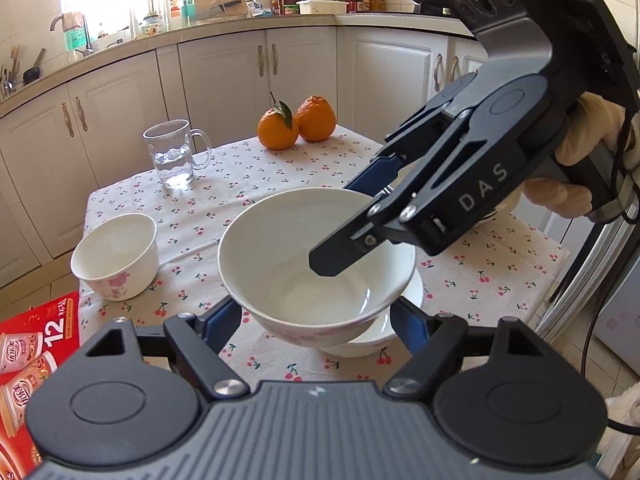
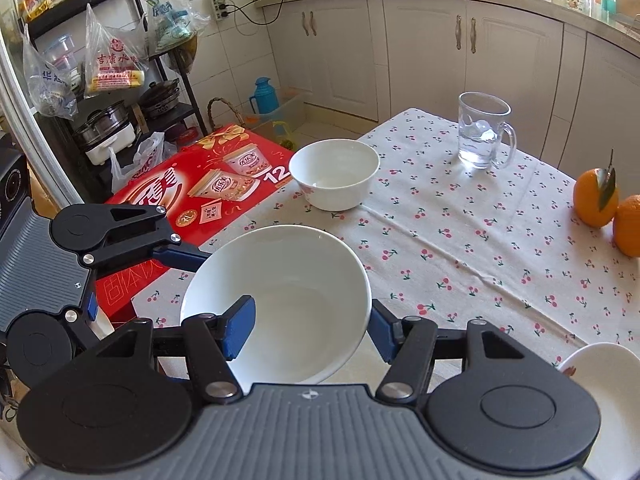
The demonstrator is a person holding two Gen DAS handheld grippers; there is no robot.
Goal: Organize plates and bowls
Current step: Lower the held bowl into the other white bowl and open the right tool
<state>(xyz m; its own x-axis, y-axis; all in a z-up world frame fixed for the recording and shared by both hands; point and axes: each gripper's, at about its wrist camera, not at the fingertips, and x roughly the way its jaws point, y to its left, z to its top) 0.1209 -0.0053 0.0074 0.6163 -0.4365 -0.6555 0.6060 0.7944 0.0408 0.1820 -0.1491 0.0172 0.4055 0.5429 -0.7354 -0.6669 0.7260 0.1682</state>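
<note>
Both hand-held grippers (image 1: pixel 316 316) (image 2: pixel 308 330) clamp one empty white bowl (image 1: pixel 316 256); mug (image 1: pixel 172 156) holds water.

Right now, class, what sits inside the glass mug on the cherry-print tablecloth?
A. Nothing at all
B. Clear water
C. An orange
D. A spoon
B: the mug holds clear water in its lower part, and both oranges sit apart from it on the cloth.
</note>
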